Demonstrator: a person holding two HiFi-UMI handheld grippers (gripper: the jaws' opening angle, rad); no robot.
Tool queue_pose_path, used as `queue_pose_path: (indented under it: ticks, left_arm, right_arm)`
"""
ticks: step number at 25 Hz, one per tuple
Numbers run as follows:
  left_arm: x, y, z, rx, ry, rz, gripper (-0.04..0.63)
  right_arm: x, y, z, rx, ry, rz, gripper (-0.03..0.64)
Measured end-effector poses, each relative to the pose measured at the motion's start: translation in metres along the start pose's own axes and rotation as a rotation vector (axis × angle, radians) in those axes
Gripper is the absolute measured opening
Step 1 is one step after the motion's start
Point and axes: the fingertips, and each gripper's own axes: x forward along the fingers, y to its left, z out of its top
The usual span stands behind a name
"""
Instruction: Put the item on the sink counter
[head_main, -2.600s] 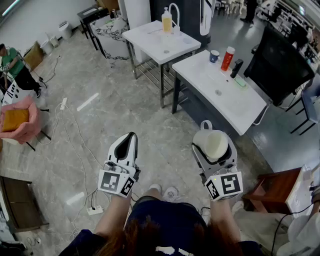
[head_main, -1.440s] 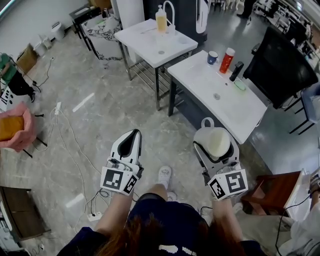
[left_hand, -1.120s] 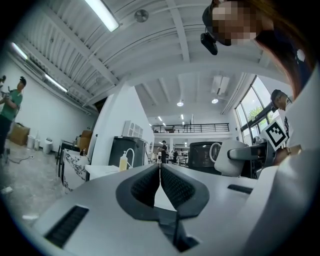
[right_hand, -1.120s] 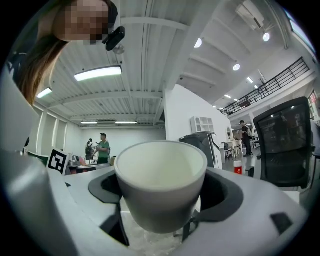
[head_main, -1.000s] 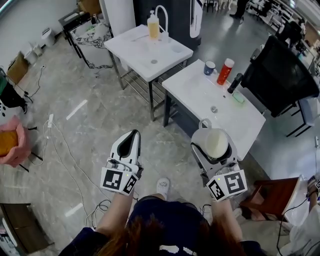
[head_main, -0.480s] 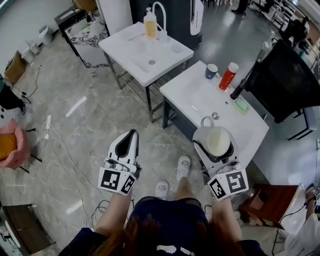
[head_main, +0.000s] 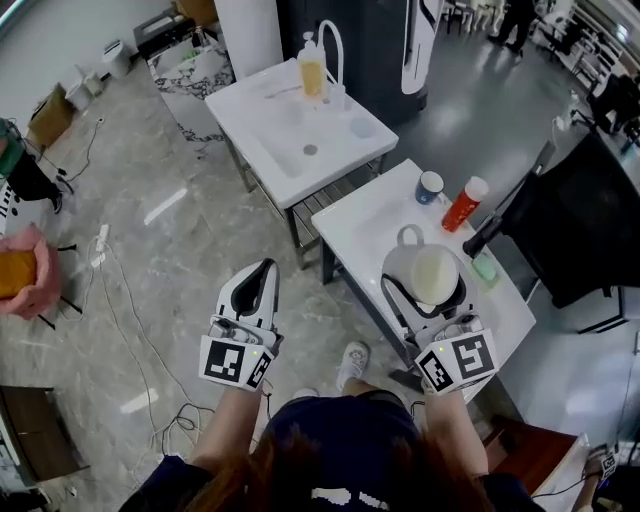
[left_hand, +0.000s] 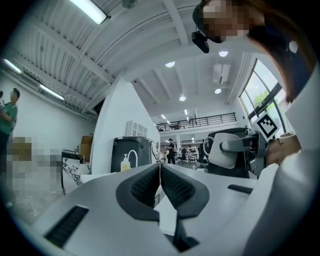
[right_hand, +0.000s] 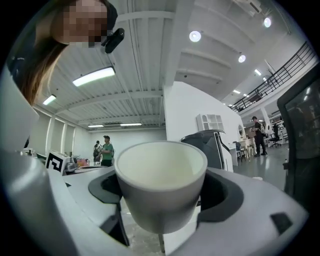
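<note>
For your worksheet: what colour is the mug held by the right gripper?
Cream-white mug; right gripper view shows it best.

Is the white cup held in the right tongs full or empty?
Empty. The cup clamped in the right tongs shows a bare, pale inside in both the head and right gripper views, with nothing in it.

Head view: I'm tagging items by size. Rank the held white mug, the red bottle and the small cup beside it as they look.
Largest: white mug, though it is nearest the camera.
Then: red bottle.
Smallest: small cup.
</note>
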Motion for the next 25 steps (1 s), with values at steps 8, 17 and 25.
queue_pose_path:
  ticks: [8, 17, 25]
  left_arm:
    - [0.071, -0.012, -0.013, -0.026, 0.017, 0.069, 0.025]
    - [0.112, 0.017, -0.019, -0.029, 0.046, 0.154, 0.025]
    - [0.167, 0.060, -0.041, -0.053, 0.064, 0.121, 0.025]
  right_arm:
    - [0.052, -0.069, -0.006, 0.016, 0.044, 0.099, 0.449]
    - [0.103, -0.095, -0.022, 0.056, 0.091, 0.175, 0.449]
    - [0.168, -0.111, -0.047, 0.072, 0.134, 0.160, 0.449]
